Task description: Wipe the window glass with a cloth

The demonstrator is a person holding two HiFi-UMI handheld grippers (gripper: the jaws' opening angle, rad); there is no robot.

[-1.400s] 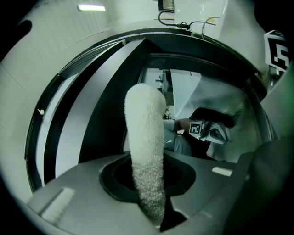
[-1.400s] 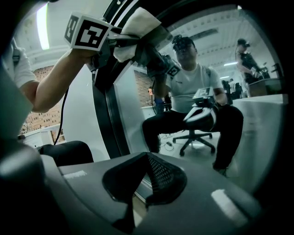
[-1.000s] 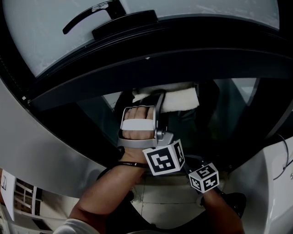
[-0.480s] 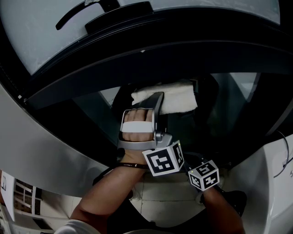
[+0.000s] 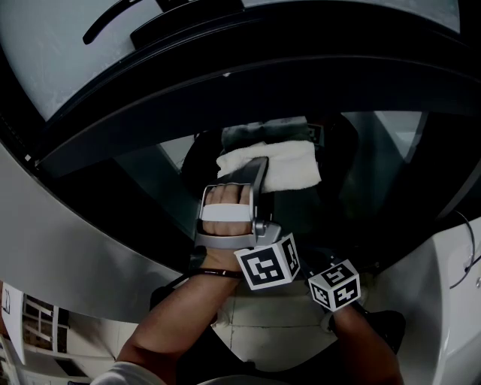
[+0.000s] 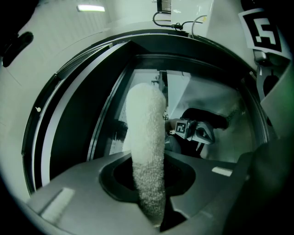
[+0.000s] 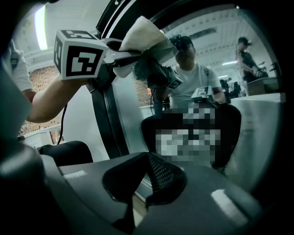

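A white cloth (image 5: 276,167) lies flat against the dark window glass (image 5: 376,162), just under the black frame bar (image 5: 248,83). My left gripper (image 5: 257,171) is shut on the cloth's near edge, with a hand around its grip. In the left gripper view the cloth (image 6: 146,142) rises as a thick fuzzy strip from between the jaws of the left gripper (image 6: 154,206). My right gripper (image 7: 148,176) is shut on nothing and hangs lower. Only its marker cube (image 5: 334,284) shows in the head view. From the right gripper view the cloth (image 7: 142,36) sits up beside the left cube (image 7: 78,54).
A black window handle (image 5: 113,19) is on the upper pane. The black upright frame post (image 7: 105,114) stands close ahead of the right gripper. A white ledge with a cable (image 5: 466,256) is at the right. Reflections of a seated person show in the glass.
The left gripper has slid the cloth a little down the glass, away from the frame bar; a dim reflection of the cloth now shows above it. The right gripper has stayed put.
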